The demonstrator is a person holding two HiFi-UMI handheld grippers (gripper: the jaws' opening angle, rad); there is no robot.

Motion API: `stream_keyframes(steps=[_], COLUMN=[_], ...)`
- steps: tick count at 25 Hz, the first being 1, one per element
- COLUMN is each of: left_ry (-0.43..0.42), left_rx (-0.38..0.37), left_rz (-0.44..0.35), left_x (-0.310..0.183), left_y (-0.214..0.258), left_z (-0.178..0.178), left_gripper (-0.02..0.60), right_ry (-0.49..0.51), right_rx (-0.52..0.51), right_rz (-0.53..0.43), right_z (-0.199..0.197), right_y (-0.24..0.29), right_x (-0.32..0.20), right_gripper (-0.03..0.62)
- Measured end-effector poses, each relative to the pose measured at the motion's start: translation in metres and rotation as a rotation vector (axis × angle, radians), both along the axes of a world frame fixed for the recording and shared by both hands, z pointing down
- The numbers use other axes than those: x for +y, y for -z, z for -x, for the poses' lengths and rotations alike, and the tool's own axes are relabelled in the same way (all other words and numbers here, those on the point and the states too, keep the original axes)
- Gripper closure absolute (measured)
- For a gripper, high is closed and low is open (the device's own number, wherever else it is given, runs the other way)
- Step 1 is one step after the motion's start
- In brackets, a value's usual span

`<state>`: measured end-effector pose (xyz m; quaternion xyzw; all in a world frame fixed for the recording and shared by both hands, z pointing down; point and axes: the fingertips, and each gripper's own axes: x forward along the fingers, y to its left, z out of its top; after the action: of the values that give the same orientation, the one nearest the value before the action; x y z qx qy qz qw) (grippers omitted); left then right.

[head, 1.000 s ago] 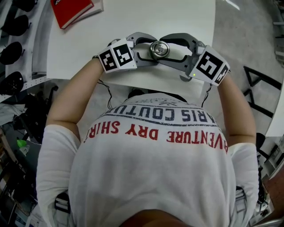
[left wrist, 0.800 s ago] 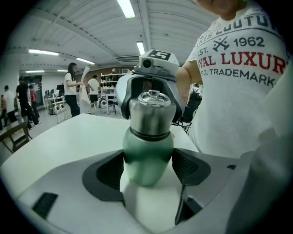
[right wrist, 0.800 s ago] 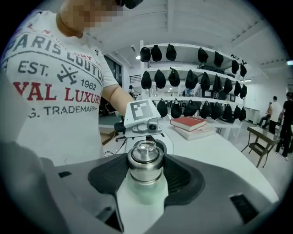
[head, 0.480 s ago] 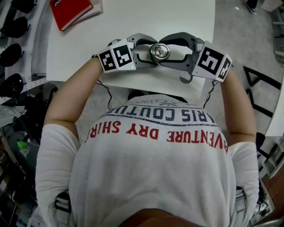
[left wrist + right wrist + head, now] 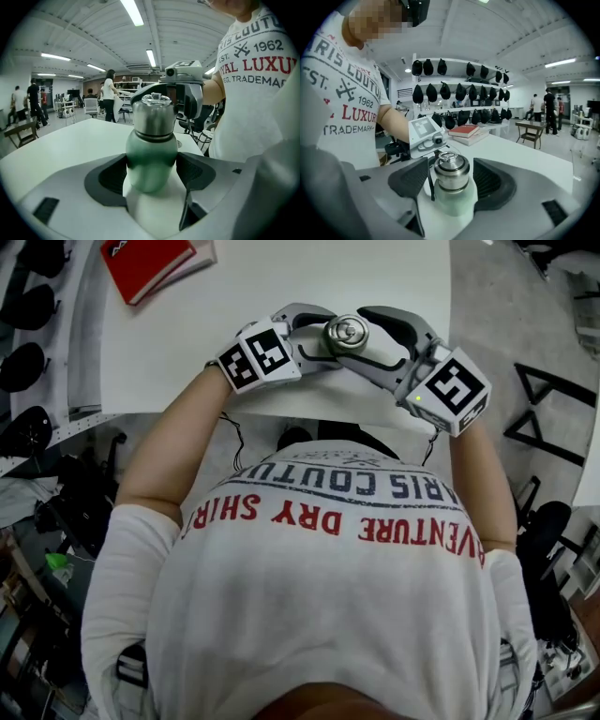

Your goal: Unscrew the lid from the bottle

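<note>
Bottle stands upright on worktop, its body clenched in left gripper jaws. Lid sits directly between right gripper jaws, which have just been opening; pads clear of it.

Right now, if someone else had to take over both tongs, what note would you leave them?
Left tongs: shut on the body of the green bottle, upright at the near edge of the white table.
Right tongs: open, jaws have just been opening; they flank the steel lid without pressing it.
Done: the lid sits on the bottle; how far it is loosened cannot be told.
Left: regrip the lid, twist, lift it off.
</note>
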<state>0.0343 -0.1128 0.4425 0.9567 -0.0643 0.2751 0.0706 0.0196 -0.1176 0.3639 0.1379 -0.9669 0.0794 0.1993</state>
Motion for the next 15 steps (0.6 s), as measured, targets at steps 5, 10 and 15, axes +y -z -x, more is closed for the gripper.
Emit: stream_keyframes(steps=[5, 10, 15], left_ry=[0.114, 0.227, 0.293], left_rx=[0.023, 0.038, 0.04], left_rz=[0.007, -0.001, -0.005], left_x=[-0.001, -0.003, -0.003], left_y=[0.0, 0.0, -0.001], left_z=[-0.001, -0.001, 0.001], left_gripper=[0.233, 0.233, 0.233], right_ry=[-0.203, -0.365, -0.501], right_rx=[-0.081, -0.092, -0.044], right_rz=[0.027, -0.024, -0.082], right_z=[-0.009, -0.013, -0.015], right_y=[-0.003, -0.005, -0.012], right_x=[0.0, -0.001, -0.003], right_gripper=[0.304, 0.305, 0.309])
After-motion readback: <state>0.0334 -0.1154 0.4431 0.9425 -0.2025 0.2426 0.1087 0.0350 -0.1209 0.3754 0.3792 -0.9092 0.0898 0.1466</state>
